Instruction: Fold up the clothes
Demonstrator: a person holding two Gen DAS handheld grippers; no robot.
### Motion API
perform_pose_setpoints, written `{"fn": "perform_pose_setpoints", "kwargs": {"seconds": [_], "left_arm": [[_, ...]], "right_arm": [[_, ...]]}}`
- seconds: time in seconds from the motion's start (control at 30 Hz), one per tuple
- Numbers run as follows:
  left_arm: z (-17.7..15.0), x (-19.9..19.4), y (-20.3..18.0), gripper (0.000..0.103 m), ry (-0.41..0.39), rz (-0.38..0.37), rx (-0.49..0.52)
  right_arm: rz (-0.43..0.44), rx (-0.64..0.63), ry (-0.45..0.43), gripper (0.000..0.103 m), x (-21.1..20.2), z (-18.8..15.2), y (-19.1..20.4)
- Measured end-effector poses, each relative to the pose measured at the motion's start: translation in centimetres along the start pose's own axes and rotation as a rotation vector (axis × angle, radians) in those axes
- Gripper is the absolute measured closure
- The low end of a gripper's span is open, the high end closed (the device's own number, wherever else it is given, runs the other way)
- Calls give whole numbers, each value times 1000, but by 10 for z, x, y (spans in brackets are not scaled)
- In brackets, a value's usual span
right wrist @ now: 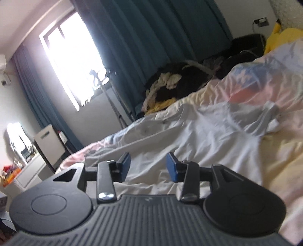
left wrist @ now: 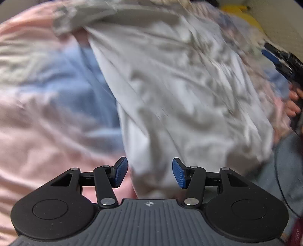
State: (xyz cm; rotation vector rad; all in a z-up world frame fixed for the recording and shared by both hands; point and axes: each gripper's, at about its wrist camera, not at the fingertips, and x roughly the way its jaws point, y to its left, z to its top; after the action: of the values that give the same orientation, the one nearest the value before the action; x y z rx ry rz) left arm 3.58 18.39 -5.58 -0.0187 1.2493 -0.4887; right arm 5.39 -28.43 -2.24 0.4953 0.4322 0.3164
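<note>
A crumpled white garment (left wrist: 180, 90) lies spread on the bed, blurred by motion in the left wrist view. My left gripper (left wrist: 149, 173) hovers open just above the garment's near edge, with nothing between its blue pads (left wrist: 121, 171). In the right wrist view the same white garment (right wrist: 198, 136) stretches across the bedding. My right gripper (right wrist: 148, 167) stands open over its near part, empty. The right gripper (left wrist: 280, 60) also shows at the far right edge of the left wrist view, held by a hand (left wrist: 294, 103).
Pink and blue bedding (left wrist: 47, 98) covers the bed left of the garment. A dark pile of clothes (right wrist: 181, 83) lies at the bed's far side, with teal curtains (right wrist: 151, 37), a bright window (right wrist: 75, 56) and a white cabinet (right wrist: 50, 145) beyond. Something yellow (left wrist: 240, 13) sits at the top right.
</note>
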Motion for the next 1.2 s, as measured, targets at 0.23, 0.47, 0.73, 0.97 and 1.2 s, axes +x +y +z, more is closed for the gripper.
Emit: {"fn": "perform_pose_setpoints", "kwargs": {"seconds": [0.23, 0.47, 0.73, 0.97, 1.2], "left_arm": [[-4, 19, 2, 53, 109, 85, -37], [4, 11, -10, 100, 183, 105, -62], [-6, 0, -22, 97, 164, 175, -57], [4, -21, -37, 30, -15, 283, -40], [42, -44, -83, 12, -419, 363, -20]], "right_arm": [[-11, 34, -17, 57, -11, 1, -10], [-33, 54, -14, 57, -12, 0, -19], [-55, 29, -24, 57, -11, 2, -18], [-88, -22, -23, 57, -7, 2, -14], [-108, -49, -44, 57, -6, 5, -12]]}}
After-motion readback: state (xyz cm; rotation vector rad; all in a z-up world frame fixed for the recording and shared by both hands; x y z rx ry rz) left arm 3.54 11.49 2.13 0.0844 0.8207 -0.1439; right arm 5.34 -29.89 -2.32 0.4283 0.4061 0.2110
